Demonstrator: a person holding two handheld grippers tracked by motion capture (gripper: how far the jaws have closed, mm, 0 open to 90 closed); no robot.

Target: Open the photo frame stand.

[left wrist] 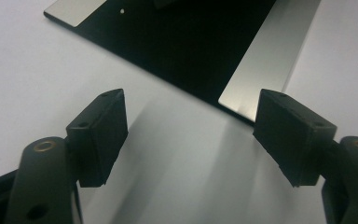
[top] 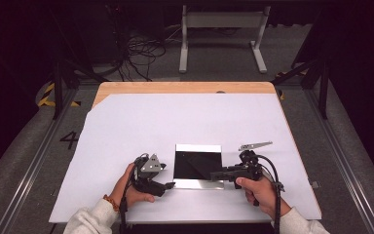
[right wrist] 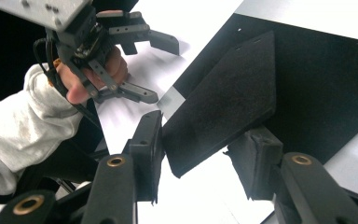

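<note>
Nearest the person's edge of the tabletop (top: 126,122), the left gripper (top: 168,185) rests low on the white sheet, its jaws spread wide and holding nothing. In the left gripper view the two pads (left wrist: 100,135) stand well apart with bare white sheet between them, and the near left corner of the tray (left wrist: 256,70) lies just ahead, beside the right-hand pad.

The right gripper (top: 215,174) comes in from the tray's (top: 198,184) near right corner. In the right gripper view a thin black triangular piece (right wrist: 223,100) sits tilted between its jaws, one corner dipping into the gap; the left jaw looks to touch the piece's edge, while the right jaw lies under or behind it. Whether the jaws have closed onto the piece cannot be told for certain; judged a partial pinch, jaws about half closed.

The tray sits near the middle of the near half of the tabletop, its black inlay flanked by silver strips at the near and far edges. The piece (top: 198,170) lies over the tray's near right part, its long edge running diagonally from the near right corner toward the tray's centre.

Judgement: the right gripper is the nearer tool and the piece extends away from it to the left and farther in. The coming move turns on that diagonal.
</note>
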